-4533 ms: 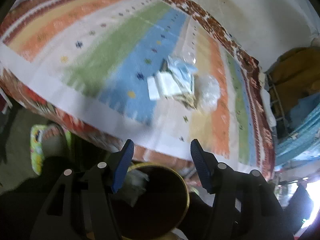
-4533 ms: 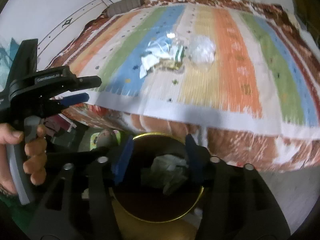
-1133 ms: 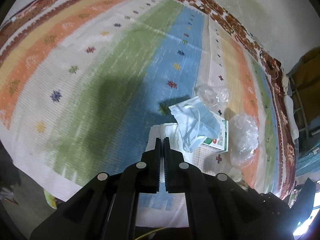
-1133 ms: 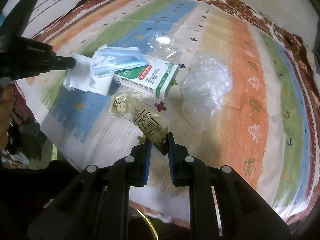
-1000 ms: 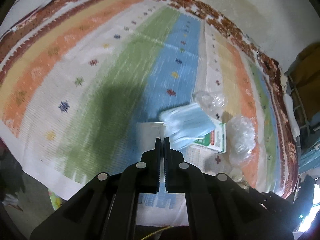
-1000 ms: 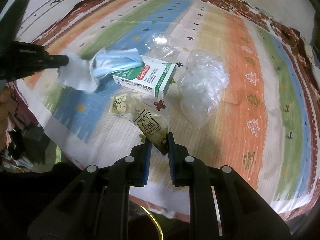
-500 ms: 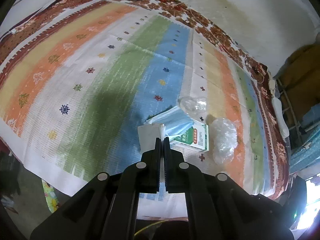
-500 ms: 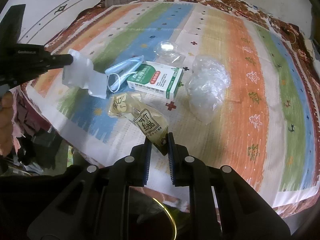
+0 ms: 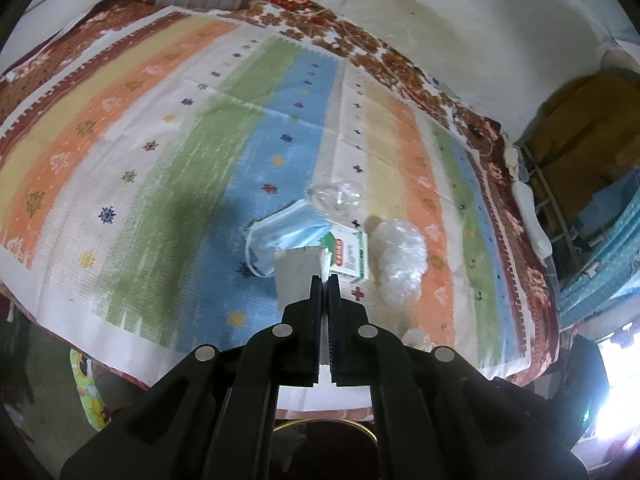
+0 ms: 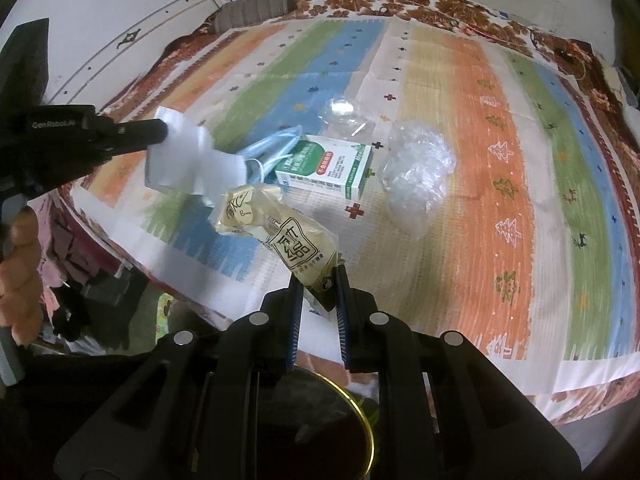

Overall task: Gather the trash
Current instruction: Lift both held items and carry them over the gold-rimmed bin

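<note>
- Carrying both pieces to the gold-rimmed bin [image 10: 360, 432] below: left tool [image 9: 325, 280] pinches white paper [image 9: 296, 276]; right tool [image 10: 318, 276] pinches the snack wrapper [image 10: 280, 236].
- Release each only above the rim.
- Mask [image 9: 284, 232], medicine box [image 9: 350, 256] and clear bag [image 9: 400, 260] lie on the bed [image 9: 160, 140].

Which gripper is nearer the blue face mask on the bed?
Left. The left gripper, shut on white paper, hangs just beside the mask. The right gripper, shut on a snack wrapper, is farther back near the bed's edge.
</note>
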`<state>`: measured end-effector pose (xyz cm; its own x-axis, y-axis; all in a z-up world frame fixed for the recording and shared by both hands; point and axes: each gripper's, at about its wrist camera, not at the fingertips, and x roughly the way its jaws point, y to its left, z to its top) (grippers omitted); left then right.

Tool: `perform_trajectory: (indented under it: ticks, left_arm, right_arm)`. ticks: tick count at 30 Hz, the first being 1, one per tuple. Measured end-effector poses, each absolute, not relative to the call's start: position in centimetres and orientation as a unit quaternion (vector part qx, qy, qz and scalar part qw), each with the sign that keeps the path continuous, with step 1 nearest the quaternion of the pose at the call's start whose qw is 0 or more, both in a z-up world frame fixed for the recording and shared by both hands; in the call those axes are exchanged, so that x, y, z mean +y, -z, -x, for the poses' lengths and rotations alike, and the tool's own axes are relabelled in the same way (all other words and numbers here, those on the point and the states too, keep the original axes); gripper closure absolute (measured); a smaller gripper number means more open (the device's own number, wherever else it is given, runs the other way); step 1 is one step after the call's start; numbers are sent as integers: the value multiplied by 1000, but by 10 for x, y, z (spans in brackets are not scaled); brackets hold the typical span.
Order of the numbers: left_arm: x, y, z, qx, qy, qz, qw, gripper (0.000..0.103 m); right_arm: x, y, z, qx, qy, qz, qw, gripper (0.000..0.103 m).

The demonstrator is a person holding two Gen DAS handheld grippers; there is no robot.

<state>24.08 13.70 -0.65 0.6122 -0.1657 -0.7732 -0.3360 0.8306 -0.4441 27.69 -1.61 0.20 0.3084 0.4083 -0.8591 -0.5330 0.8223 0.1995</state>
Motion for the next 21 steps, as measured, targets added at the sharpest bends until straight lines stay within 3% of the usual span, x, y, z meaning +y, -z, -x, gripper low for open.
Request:
perform_trajectory:
  ticks: [21]
  left_arm:
    - [112, -26, -201, 410, -1, 267, 872, 101]
  right_arm:
    - [-40, -31, -240, 498, -295, 9, 815, 89]
